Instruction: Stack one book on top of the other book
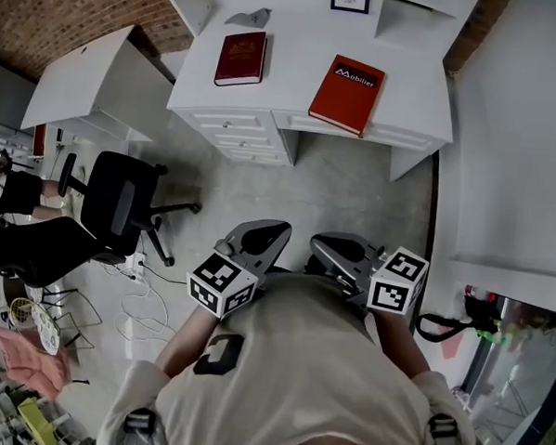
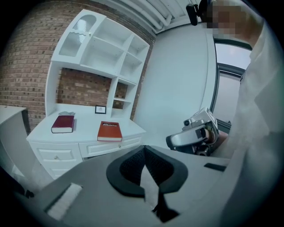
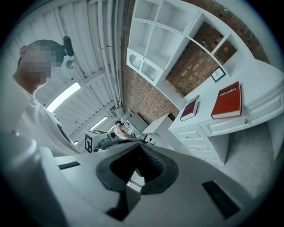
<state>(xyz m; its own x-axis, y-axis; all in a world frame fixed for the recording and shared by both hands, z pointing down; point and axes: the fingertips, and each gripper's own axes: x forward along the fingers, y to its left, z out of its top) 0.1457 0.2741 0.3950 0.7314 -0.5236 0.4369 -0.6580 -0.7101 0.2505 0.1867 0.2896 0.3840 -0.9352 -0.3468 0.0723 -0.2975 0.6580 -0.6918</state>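
Nearest to us, the left gripper (image 1: 263, 233) and right gripper (image 1: 337, 248) both point toward the tabletop (image 1: 295, 78), well short of its front edge. On each, the fingers (image 2: 133, 170) are pressed fully together with nothing between them, and neither gripper touches anything. Farther on, the bright red book (image 1: 347, 93) lies slanted at the tabletop's front right, and we judge the right gripper to be nearer to it. The dark red book (image 1: 240, 58) lies on the tabletop's left, farther back, its long axis running away from us.
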